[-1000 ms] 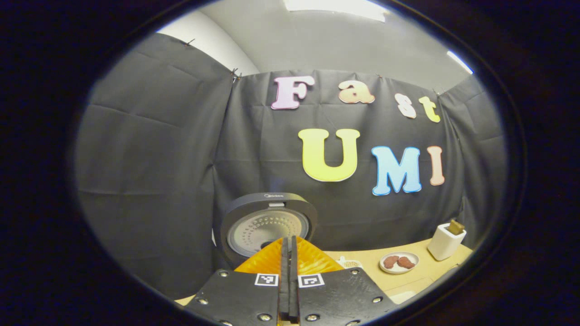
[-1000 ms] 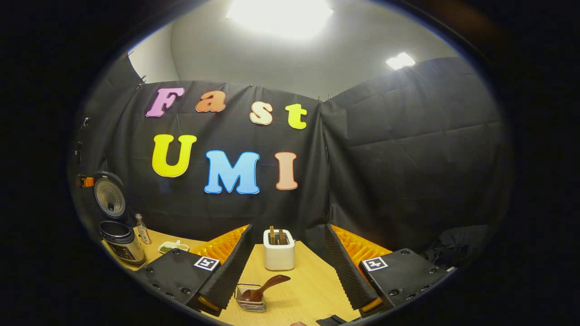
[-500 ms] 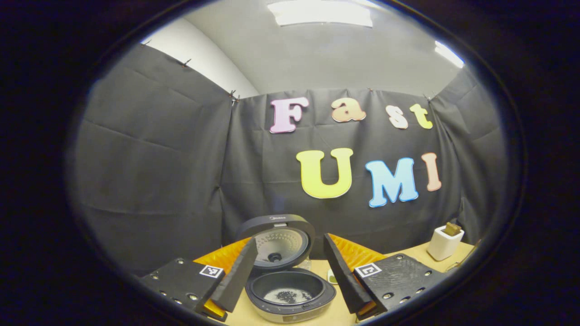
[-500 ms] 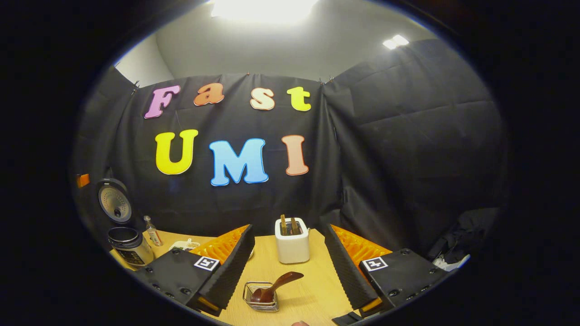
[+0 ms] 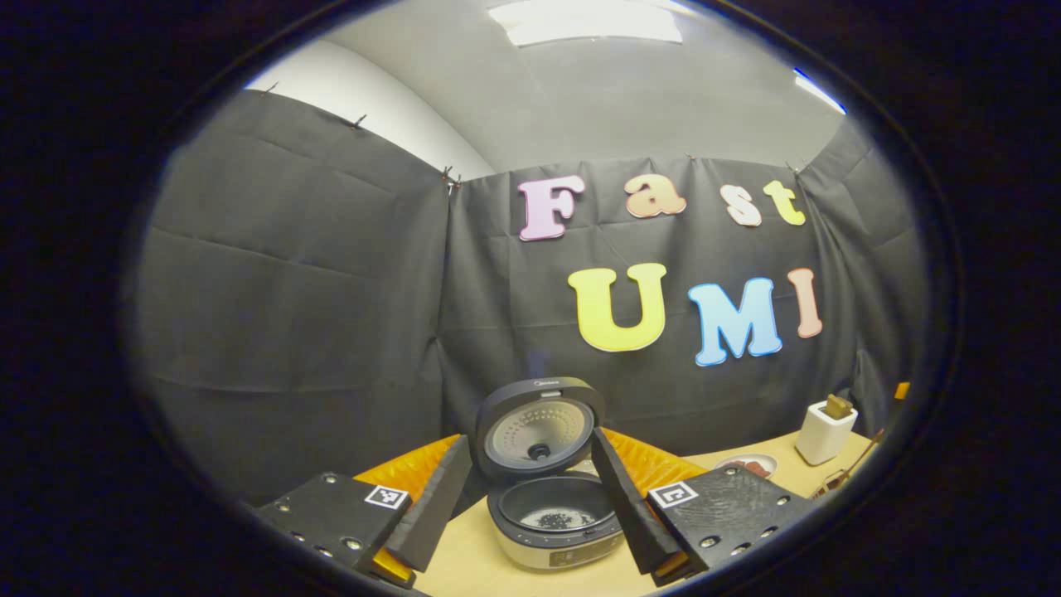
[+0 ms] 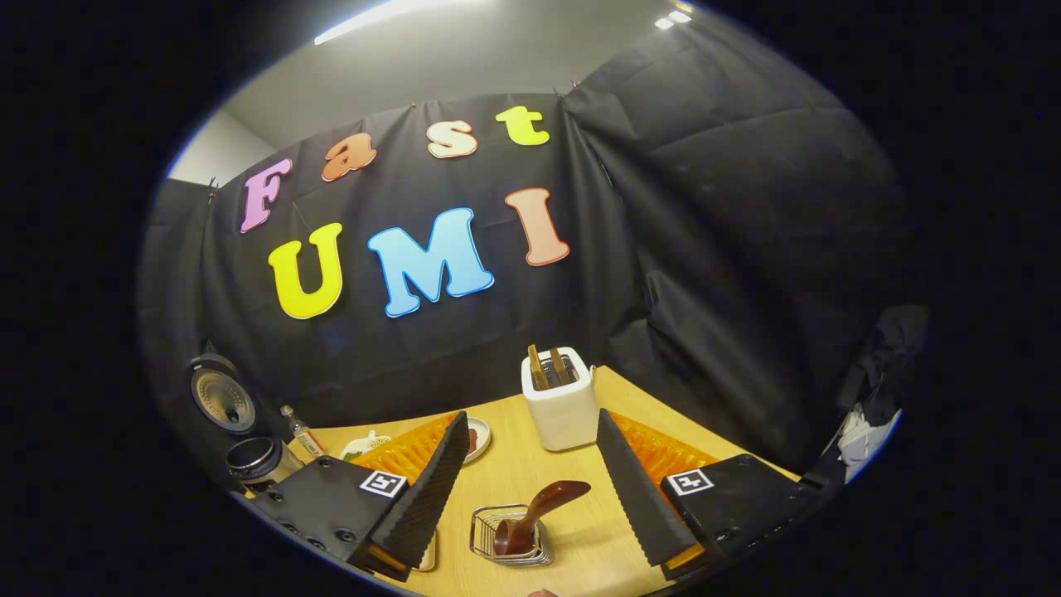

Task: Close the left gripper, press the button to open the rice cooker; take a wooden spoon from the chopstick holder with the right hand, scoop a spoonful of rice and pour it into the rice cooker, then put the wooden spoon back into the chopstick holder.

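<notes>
Wooden tabletop (image 6: 572, 497) runs under everything you need, and your biggest item on it, the rice cooker (image 5: 559, 518), stands with its lid (image 5: 539, 427) swung up and the inner pot exposed, a scatter of dark grains at the bottom. That is the change to note: a second ago your left gripper (image 5: 530, 497) was pinched shut right up against the raised lid; now its jaws are spread wide, holding nothing, and it has backed off so the cooker sits between the fingers. The opening step looks done, so the work passes to your right hand. Your right gripper (image 6: 530, 489) is also spread wide and empty, and it has tilted down and closed in over the last second, so the wire chopstick holder (image 6: 510, 539) now sits near and between its fingers, with the wooden spoon (image 6: 543, 510) leaning out of it, bowl down, handle up to the right. Just behind stands a white toaster (image 6: 562, 402) with two slices in it. The spoon's bowl is partly screened by the wire. I cannot make out any container of rice to scoop from. In the left gripper view the holder and spoon are cut off at the right rim, too small to read.
</notes>
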Motion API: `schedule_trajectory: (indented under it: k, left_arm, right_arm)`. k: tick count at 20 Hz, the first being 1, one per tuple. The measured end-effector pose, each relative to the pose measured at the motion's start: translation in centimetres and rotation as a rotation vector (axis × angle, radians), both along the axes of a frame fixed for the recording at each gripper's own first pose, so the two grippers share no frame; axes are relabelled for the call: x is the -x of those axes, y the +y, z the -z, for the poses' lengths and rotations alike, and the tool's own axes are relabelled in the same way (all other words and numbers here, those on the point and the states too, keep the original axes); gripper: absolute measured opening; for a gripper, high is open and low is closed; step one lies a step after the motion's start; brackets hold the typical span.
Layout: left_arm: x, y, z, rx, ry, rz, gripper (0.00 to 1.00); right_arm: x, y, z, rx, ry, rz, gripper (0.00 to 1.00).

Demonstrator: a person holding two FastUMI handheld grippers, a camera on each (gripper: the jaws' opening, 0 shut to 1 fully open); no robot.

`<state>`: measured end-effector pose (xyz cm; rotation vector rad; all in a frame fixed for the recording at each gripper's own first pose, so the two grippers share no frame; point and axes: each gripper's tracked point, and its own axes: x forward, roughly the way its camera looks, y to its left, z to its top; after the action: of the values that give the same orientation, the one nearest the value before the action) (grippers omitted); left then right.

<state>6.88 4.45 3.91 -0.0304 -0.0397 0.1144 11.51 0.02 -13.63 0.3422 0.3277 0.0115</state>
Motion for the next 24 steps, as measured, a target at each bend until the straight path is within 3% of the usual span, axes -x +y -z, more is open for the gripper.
schedule_trajectory:
  k: [2, 3, 4, 18, 21, 24]
  left_arm:
    - [0.7, 0.6, 0.0, -0.009, 0.003, -0.021, 0.89]
    - [1.1, 0.9, 0.0, -0.013, 0.005, -0.032, 0.89]
    - [1.4, 1.1, -0.1, -0.014, 0.004, -0.041, 0.9]
    - [5.1, 4.5, 1.1, -0.026, 0.043, -0.12, 0.88]
    - [5.4, 5.1, 1.1, -0.027, 0.043, -0.133, 0.88]
    - [5.5, 5.5, 1.1, -0.03, 0.048, -0.14, 0.89]
  right_arm:
    - [-0.4, 0.5, 1.8, -0.057, 0.049, -0.006, 0.98]
    - [-0.4, 0.8, 2.6, -0.079, 0.07, -0.008, 0.93]
    - [-0.5, 0.9, 3.3, -0.094, 0.086, -0.008, 0.98]
    - [-0.6, 2.5, 11.8, -0.176, 0.289, -0.01, 0.98]
    - [-0.3, 3.7, 13.1, -0.215, 0.327, -0.022, 0.96]
    - [0.4, 4.6, 14.0, -0.241, 0.352, -0.035, 0.84]
